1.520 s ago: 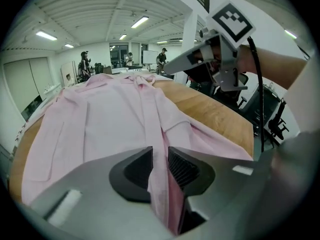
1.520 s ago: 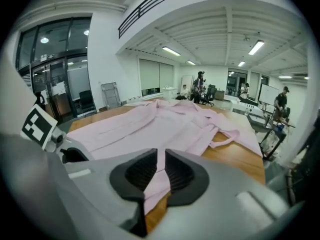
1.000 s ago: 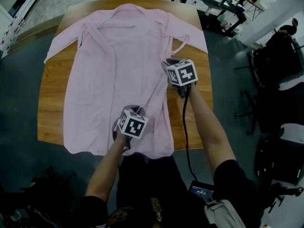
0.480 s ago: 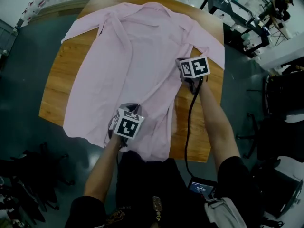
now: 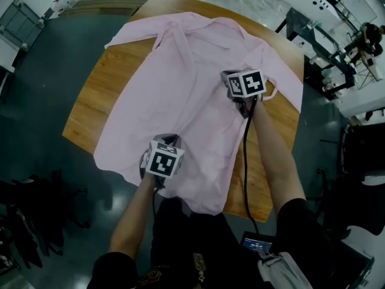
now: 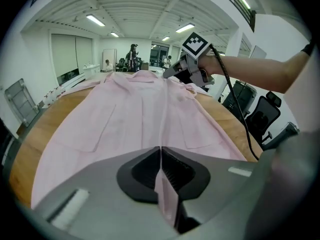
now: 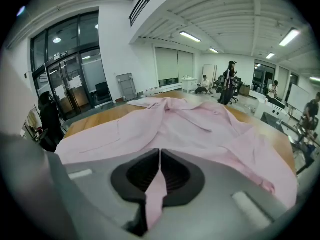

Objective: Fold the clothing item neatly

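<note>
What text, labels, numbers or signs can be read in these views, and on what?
No legible text anywhere.
On the left cube and right cube: black-and-white square marker patterns, no letters.
On the small screen by the person's waist: lit characters, too small to read.
On the pink shirt: no print visible.

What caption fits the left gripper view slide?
Left gripper, jaws just closed, clamps the pink coat on a wooden table; right gripper, also just closed, pinches it ahead.

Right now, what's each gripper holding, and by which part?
Both jaws just closed on the coat: left gripper pinches fabric near the hem, right gripper up by the sleeve.
</note>
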